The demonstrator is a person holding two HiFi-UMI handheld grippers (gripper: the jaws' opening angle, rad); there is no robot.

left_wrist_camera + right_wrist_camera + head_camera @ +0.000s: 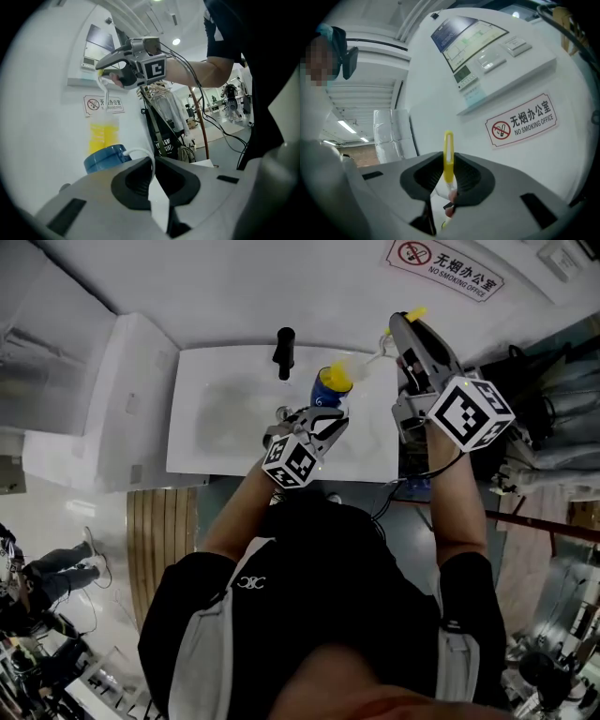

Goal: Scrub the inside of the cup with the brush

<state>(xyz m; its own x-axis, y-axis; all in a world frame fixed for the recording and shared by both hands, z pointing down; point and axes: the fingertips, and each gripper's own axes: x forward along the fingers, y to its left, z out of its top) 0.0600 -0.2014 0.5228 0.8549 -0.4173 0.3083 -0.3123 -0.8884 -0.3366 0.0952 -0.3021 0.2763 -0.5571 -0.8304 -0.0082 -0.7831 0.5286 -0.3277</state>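
The white rectangular sink basin point(202, 418) lies at the left, broad and bare. It gives the best open room for any swing. Its front rim runs just under the left gripper point(330, 418). The black tap spout point(285, 351) stands close beyond, to the cup's left, and is an edge to keep clear of.

The left gripper's jaws are nearly together, pinched on the thin white loop handle point(140, 150) of the small blue cup point(326, 397). The cup hangs over the basin's right half with its mouth turned toward the brush. I judge it light and stiff, probably plastic. On so slim a hold it can swivel when pushed, so strokes should run along the cup's axis, not across it. A hold on the body would be steadier but would crowd the mouth.

The yellow-headed bottle brush point(342, 374) has its soft head at the cup's mouth; how deep it sits I cannot tell. Its thin white stem looks springy and is likely to bend under pressure.

To the right, the right gripper point(403, 334) has its jaws closed on the brush's yellow handle point(448, 154), whose looped end pokes out past the pads. The handle is smooth and narrow, so it may twist in the grip. Beyond it the white wall with the red-and-white no-smoking sign point(445, 266) stands near, leaving little room to draw back that way.
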